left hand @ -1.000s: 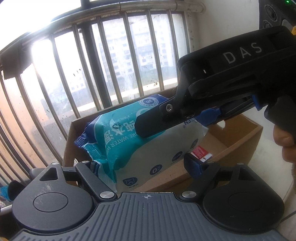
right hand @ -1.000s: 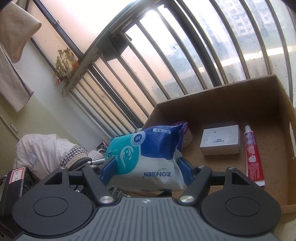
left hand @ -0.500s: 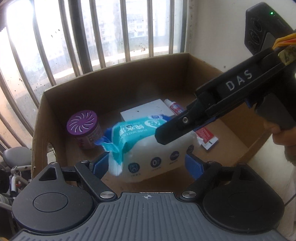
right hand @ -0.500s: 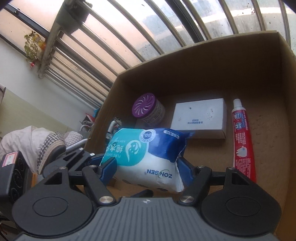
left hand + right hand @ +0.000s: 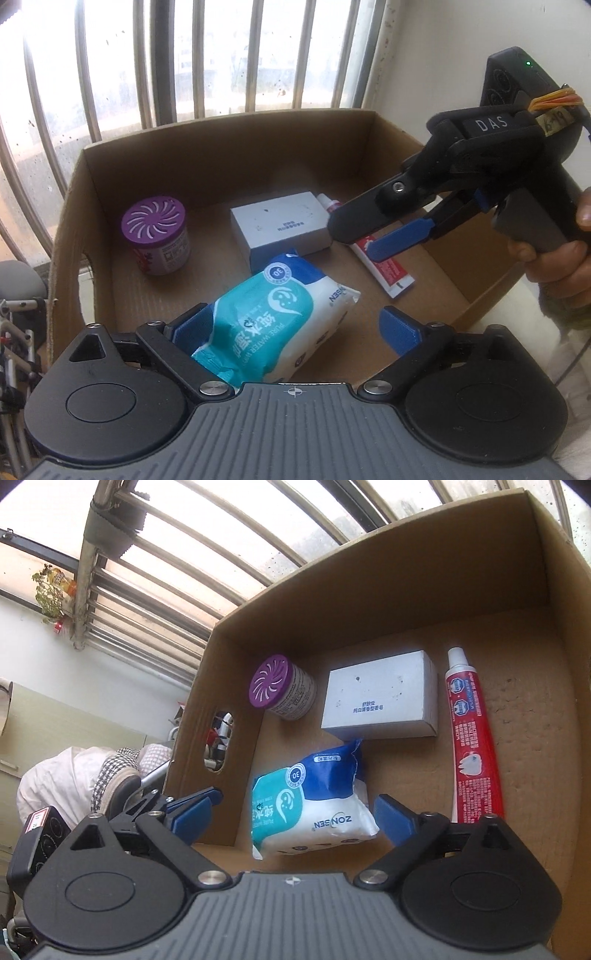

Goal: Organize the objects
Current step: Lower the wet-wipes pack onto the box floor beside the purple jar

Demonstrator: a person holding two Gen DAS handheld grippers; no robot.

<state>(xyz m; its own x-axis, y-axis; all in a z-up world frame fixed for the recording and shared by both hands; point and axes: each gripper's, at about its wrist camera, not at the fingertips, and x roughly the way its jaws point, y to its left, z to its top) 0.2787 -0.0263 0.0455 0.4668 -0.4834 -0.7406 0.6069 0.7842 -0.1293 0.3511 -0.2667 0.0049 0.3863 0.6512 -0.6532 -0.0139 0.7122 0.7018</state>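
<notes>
Two tongs release over the cardboard box (image 5: 229, 147). Left wrist view: left tongs (image 5: 295, 328), jaws just spread, flank the wipes pack (image 5: 273, 321) lying near the box's front wall; right tongs (image 5: 373, 236) hang apart above the toothpaste (image 5: 391, 273). Right wrist view: right tongs (image 5: 295, 816) clear the pack, which lies in front of the soap box (image 5: 380, 698), beside the purple-lidded jar (image 5: 280, 690), presumably to keep toiletries together.

Home balcony, barred window (image 5: 236, 55), potted plant (image 5: 50, 590), laundry pile (image 5: 74, 775)
</notes>
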